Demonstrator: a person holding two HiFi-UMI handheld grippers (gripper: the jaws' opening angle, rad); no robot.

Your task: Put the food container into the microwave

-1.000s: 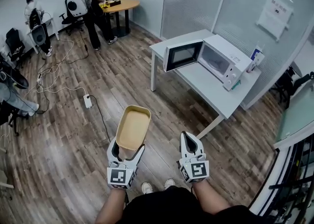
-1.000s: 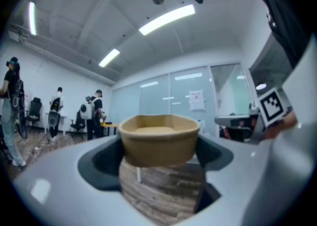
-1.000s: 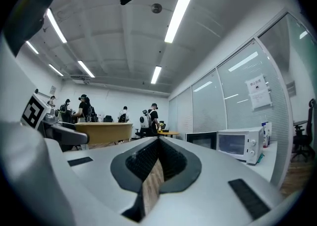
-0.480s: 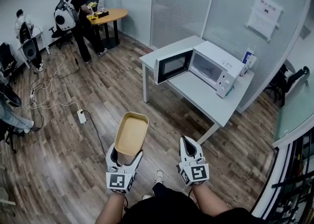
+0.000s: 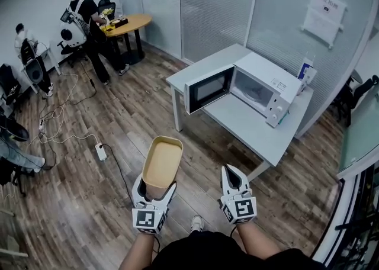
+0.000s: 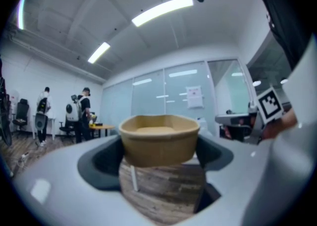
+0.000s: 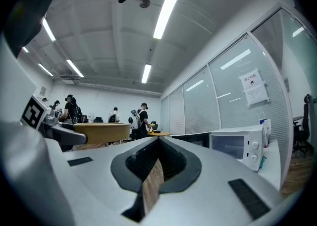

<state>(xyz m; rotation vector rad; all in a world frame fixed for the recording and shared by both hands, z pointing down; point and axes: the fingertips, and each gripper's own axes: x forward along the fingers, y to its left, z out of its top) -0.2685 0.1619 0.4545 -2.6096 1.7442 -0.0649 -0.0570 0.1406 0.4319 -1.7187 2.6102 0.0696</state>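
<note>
Gripping the tan food container (image 5: 162,159) by its near end, my left tool (image 5: 156,188) has its jaws wide around it at six o'clock; my right tool (image 5: 231,171) beside it is closed, empty. At one o'clock the microwave (image 5: 263,85) stands open on the bench (image 5: 251,128).

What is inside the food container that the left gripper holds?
Nothing shows inside the food container: the head view gives a bare tan interior. Its near end sits between the jaws of the left gripper, which cover that part.
</note>
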